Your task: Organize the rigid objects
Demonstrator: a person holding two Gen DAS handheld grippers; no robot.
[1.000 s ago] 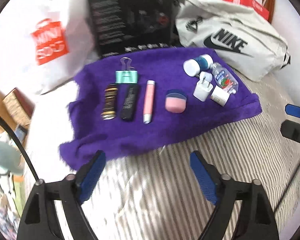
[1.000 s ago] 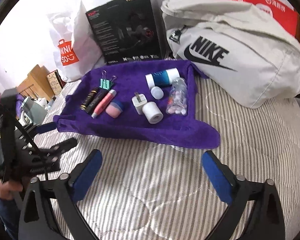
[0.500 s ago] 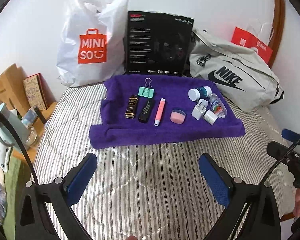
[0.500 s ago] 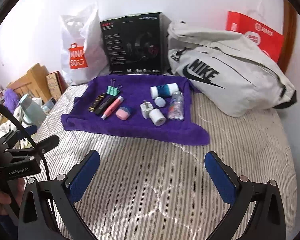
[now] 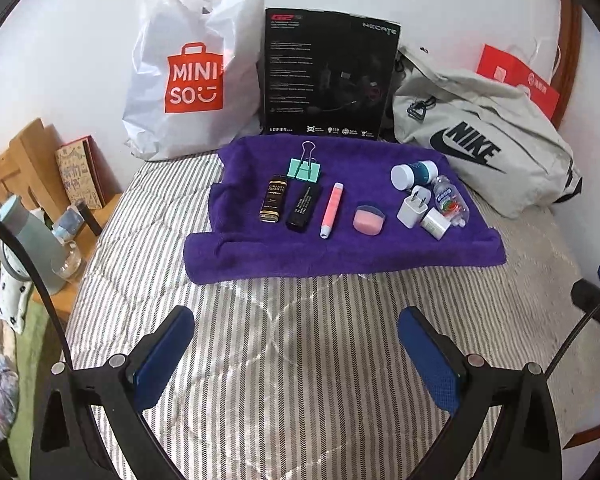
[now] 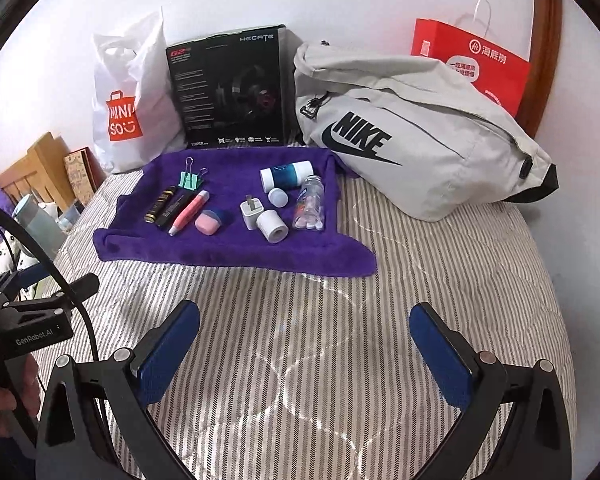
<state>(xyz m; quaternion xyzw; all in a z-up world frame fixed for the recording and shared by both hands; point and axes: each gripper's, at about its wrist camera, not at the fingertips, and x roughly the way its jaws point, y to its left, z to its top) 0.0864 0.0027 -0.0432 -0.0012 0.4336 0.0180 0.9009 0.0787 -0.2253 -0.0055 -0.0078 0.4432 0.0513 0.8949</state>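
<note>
Left gripper: two blue-padded fingers spread wide, nothing between them, held over the striped grey-and-white quilt. Right gripper: same, fingers released and empty, above the quilt, well short of the towel.

One purple terry towel lies ahead of both grippers, ten small items on it. Left group, five:
- one mint-green binder clip at the back
- one black-and-gold tube
- one plain black tube just beside it
- one slim pink pen-shaped stick
- one pink round pot with a dark blue lid

Right group, five, bunched close:
- one white-capped teal bottle lying down
- one small white round cap
- one white plug-in charger cube
- one white roll
- one clear plastic bottle on its side

Behind the towel, against the wall: one white shopping bag with an orange logo, one black headset box, one grey fabric sling bag, one red paper bag.
</note>
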